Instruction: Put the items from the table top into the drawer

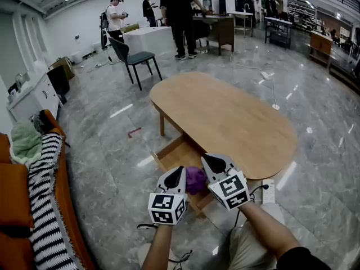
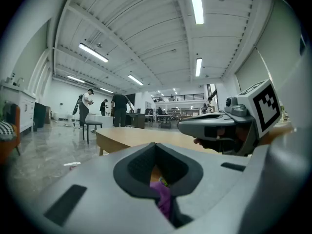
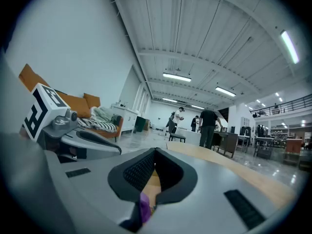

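Note:
A soft purple item [image 1: 196, 179] hangs between my two grippers, above the open wooden drawer [image 1: 171, 153] under the oval table [image 1: 225, 117]. My left gripper [image 1: 175, 176] is shut, with a fold of the purple item [image 2: 163, 199] pinched low in the seam of its jaws. My right gripper [image 1: 214, 163] is also shut and nips another bit of the purple item [image 3: 145, 206]. The two grippers sit side by side, nearly level, pointing toward the table. Each one shows in the other's view: the right gripper [image 2: 229, 126] and the left gripper [image 3: 73, 130]. The table top looks bare.
An orange sofa [image 1: 11, 196] with a striped blanket [image 1: 48, 196] stands to the left. A white power strip [image 1: 269, 191] lies on the floor at the right. A chair [image 1: 135, 58] and several people [image 1: 180, 16] are far behind the table.

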